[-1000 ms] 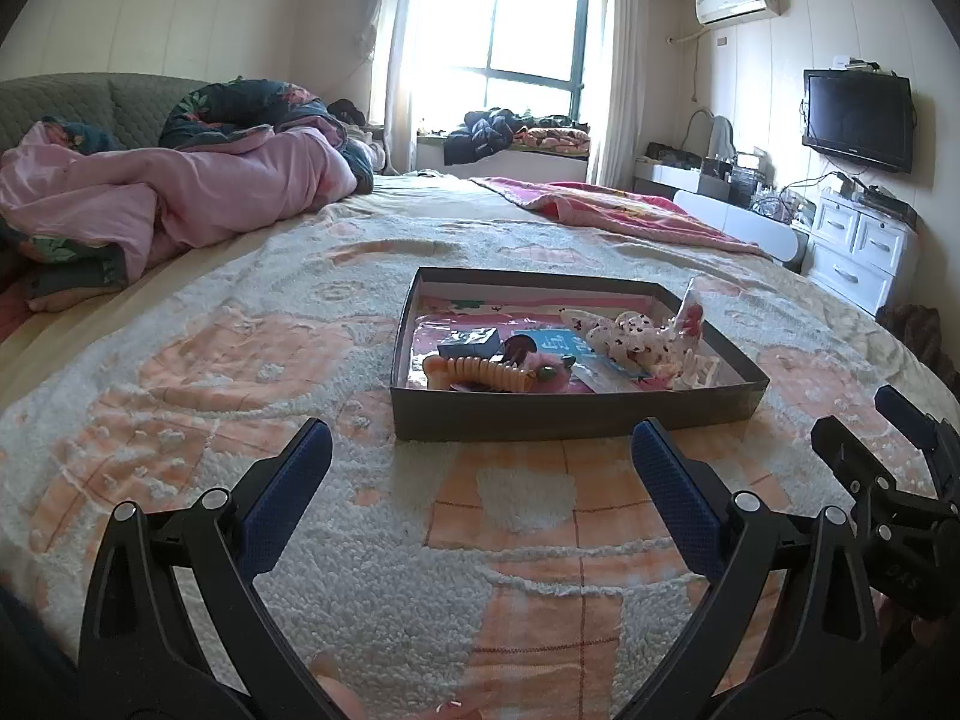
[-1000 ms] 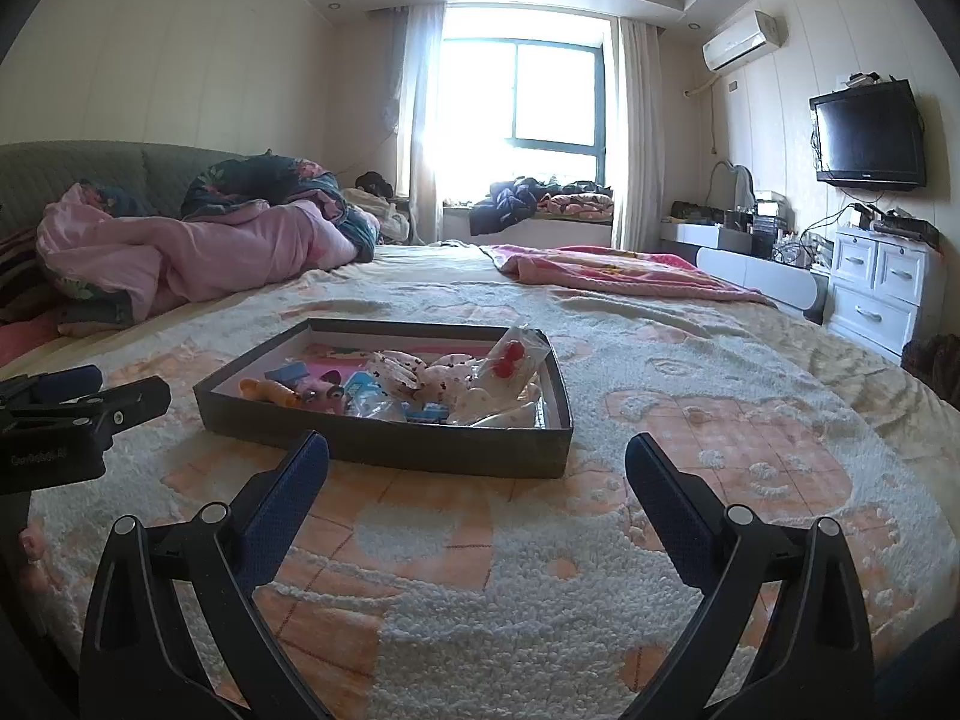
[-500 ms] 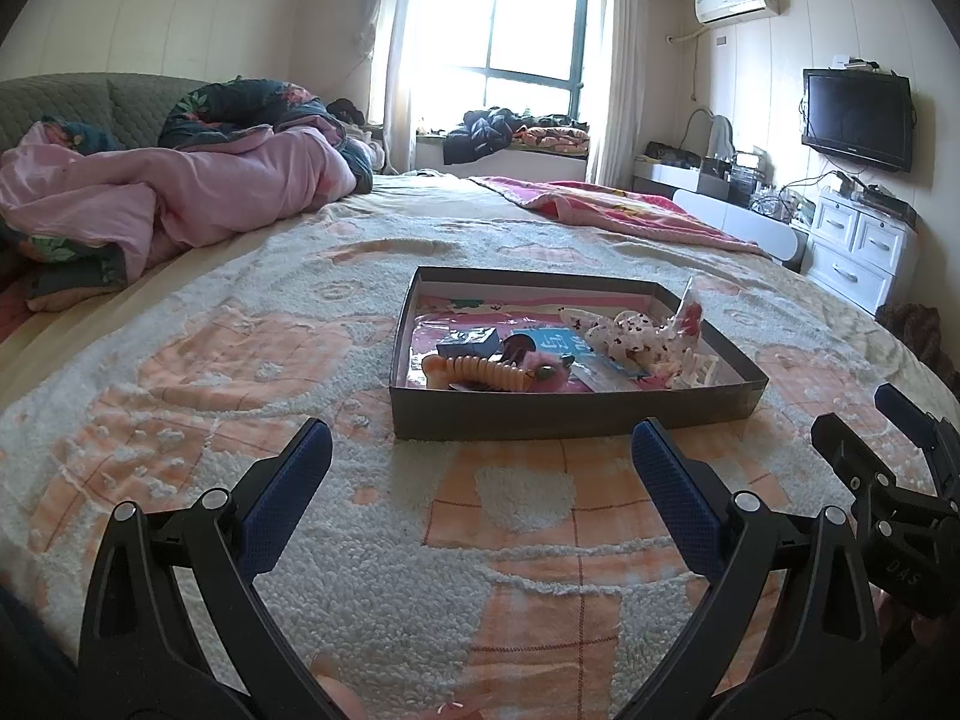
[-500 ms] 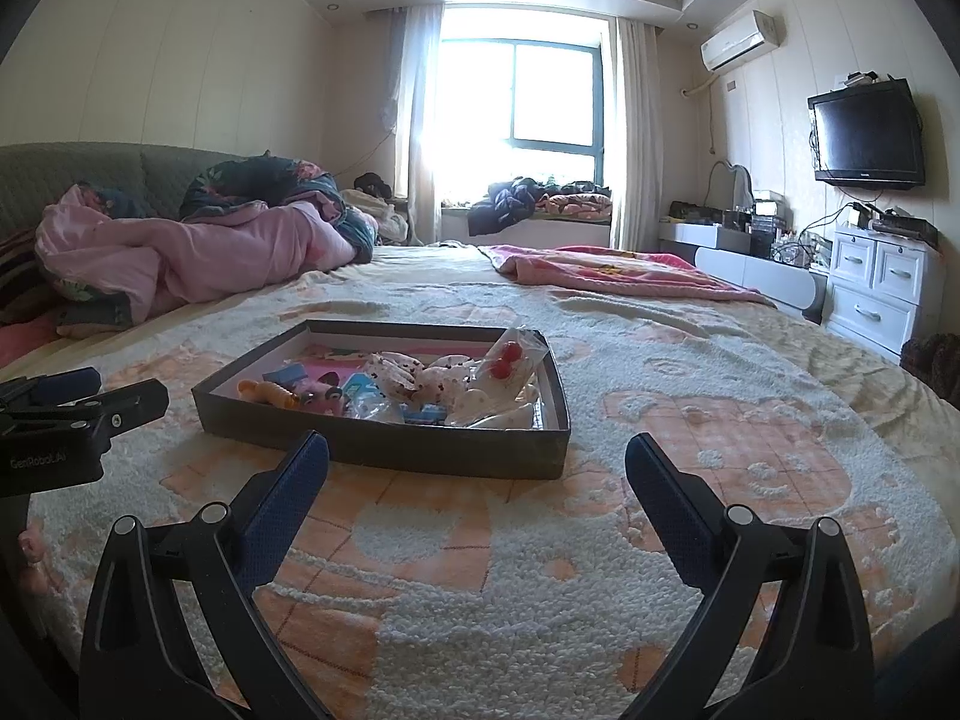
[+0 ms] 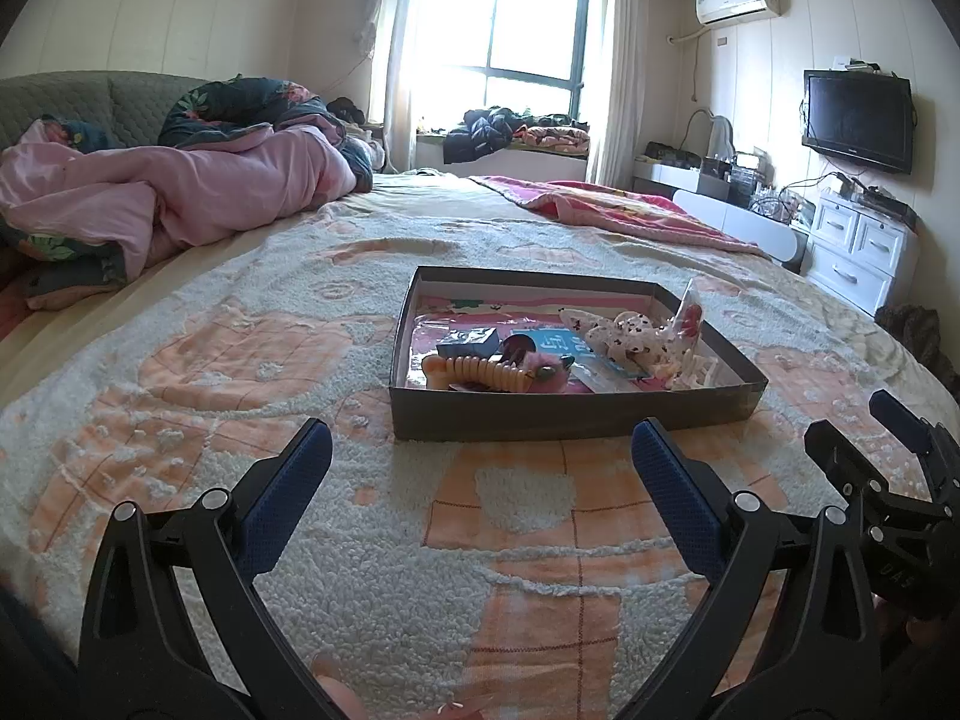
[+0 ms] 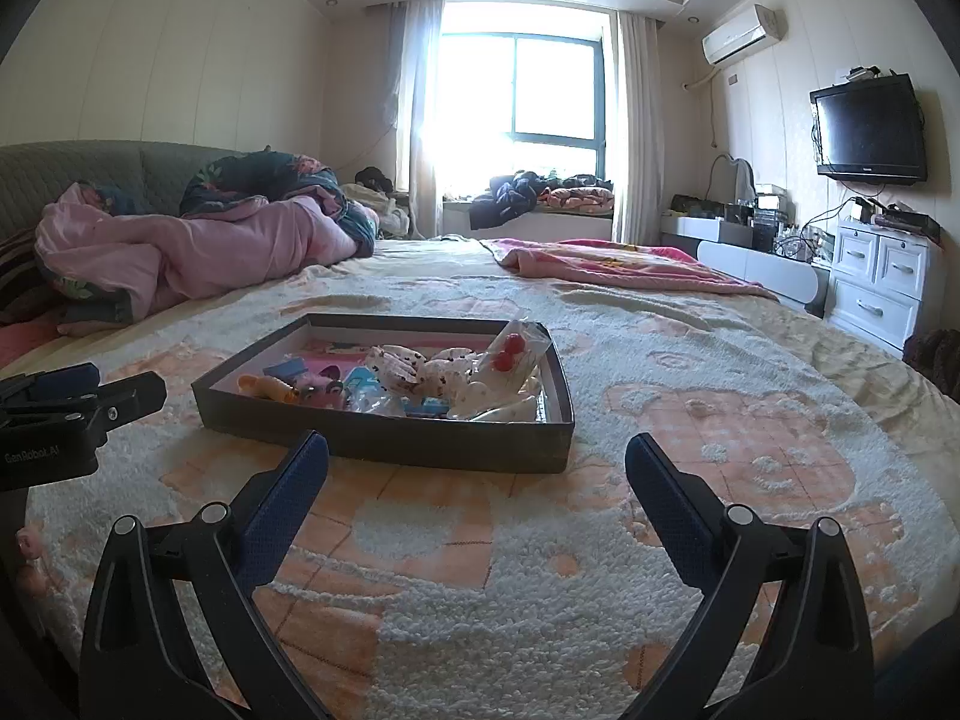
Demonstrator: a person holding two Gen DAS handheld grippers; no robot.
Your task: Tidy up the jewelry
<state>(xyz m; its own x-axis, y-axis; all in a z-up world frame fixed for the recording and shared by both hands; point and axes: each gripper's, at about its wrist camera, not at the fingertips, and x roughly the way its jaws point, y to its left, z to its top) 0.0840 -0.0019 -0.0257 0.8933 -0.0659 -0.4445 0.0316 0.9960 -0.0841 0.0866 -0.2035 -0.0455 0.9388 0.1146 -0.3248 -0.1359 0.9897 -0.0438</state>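
A shallow dark cardboard tray (image 5: pixel 558 417) (image 6: pixel 384 441) lies on the bed ahead of both grippers. It holds an orange coiled hair tie (image 5: pixel 480 372), a pink fuzzy piece (image 5: pixel 549 375), a small dark box (image 5: pixel 468 343), a white spotted bow (image 5: pixel 624 330) (image 6: pixel 420 369) and a clear bag with red beads (image 6: pixel 510 354). My left gripper (image 5: pixel 480 468) is open and empty, short of the tray. My right gripper (image 6: pixel 477 474) is open and empty, near the tray's front right. Each gripper shows at the edge of the other's view.
The tray rests on a fuzzy white and orange blanket (image 5: pixel 240 360). A pink quilt heap (image 5: pixel 180 192) lies at the far left, a pink blanket (image 5: pixel 630 210) at the far right. White drawers (image 6: pixel 876 282) and a wall television (image 6: pixel 867 129) stand at the right.
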